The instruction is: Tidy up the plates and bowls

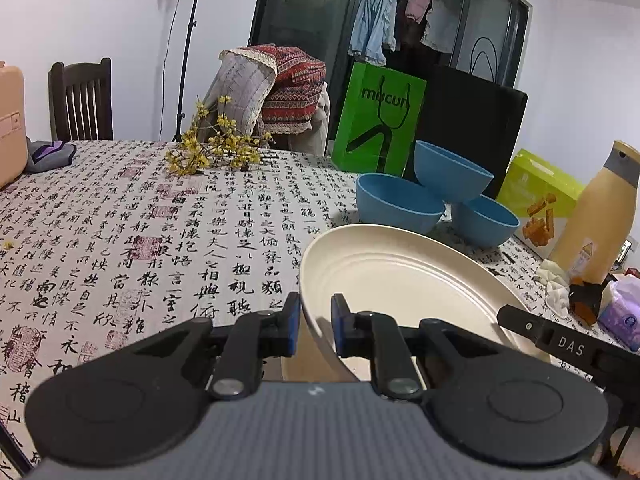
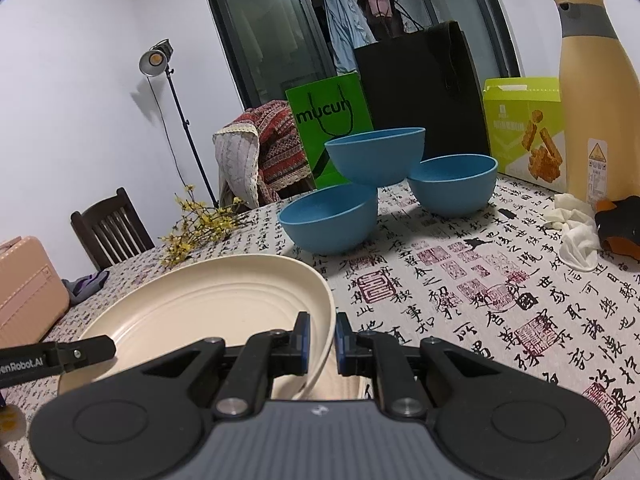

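I hold a round cream plastic plate (image 1: 404,276) with ridged rings in its well between both my tools. My left gripper (image 1: 315,322) has its blue-padded jaws nearly closed on the plate's left rim, one pad outside the edge and one inside. My right gripper (image 2: 322,338) is pinched the same way on the opposite rim, so the plate spans the gap between my two hands; from my left camera I see the black tip of the right tool at the plate's far right edge, and from my right camera the left tool's tip at the plate's far left edge. The plate hangs tilted just above the table covered in a white cloth printed with black calligraphy and red seals (image 2: 460,280); under it, close to my fingers, a second cream surface shows, but I cannot tell whether it is another plate.

Straight ahead of the plate, well beyond my fingertips, stand three blue plastic bowls: a near-left one (image 2: 330,218), a right one (image 2: 454,184), and a third (image 2: 376,154) perched on top, resting across the rims of the other two. Behind them are a green paper bag (image 2: 332,120) and a black bag (image 2: 424,84). To the right of the bowls stand a green snack box (image 2: 524,128) and a tall yellow bottle with a grey collar (image 2: 592,96). Far left ahead lies a sprig of yellow flowers (image 1: 212,152).
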A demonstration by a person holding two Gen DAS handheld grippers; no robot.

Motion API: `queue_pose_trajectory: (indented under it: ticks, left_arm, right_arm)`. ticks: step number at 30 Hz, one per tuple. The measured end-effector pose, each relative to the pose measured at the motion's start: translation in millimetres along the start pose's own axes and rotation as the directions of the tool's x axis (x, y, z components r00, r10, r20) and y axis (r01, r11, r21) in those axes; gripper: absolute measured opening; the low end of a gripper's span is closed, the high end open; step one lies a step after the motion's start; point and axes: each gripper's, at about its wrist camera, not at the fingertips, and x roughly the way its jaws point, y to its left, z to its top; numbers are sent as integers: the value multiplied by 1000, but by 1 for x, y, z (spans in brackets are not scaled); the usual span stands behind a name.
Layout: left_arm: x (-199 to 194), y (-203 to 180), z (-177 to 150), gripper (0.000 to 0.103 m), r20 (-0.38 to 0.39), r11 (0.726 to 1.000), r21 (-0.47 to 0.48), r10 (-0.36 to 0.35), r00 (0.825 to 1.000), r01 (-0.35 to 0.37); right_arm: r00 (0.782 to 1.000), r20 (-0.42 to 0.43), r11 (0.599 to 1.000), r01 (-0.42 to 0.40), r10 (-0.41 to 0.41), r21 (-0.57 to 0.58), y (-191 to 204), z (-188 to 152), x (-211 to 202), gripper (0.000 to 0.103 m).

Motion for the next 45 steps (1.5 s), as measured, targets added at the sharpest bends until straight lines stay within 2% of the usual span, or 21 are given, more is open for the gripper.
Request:
queue_pose_trajectory:
  ticks: [6,19,30,38,45]
  left_arm:
    - [8,2,-5,16,-15,1000,5,1,1000,-1]
    - [20,-4,-17,16,-27,996,83,26,999,-24]
    - [24,-4,-22,16,-26,992,114,50,998,-47]
    - [29,-13,-31,17,-10,976,202,89,996,-86]
    - [34,-26,-42,19,45,941,308,132,990,-139]
  right_arm:
    - [1000,-4,1000,14,-14,-14,0,-3,4,12]
    - [999,-10,998,40,-41,-44,0,-12,11,12]
    - [997,-7,992,70,-71,-109,9,-21,16,12]
    - [995,16,980,104,-103,-169,15,-29,18,12]
    - [987,72,952,158,-144,-263,23,-39,19,13]
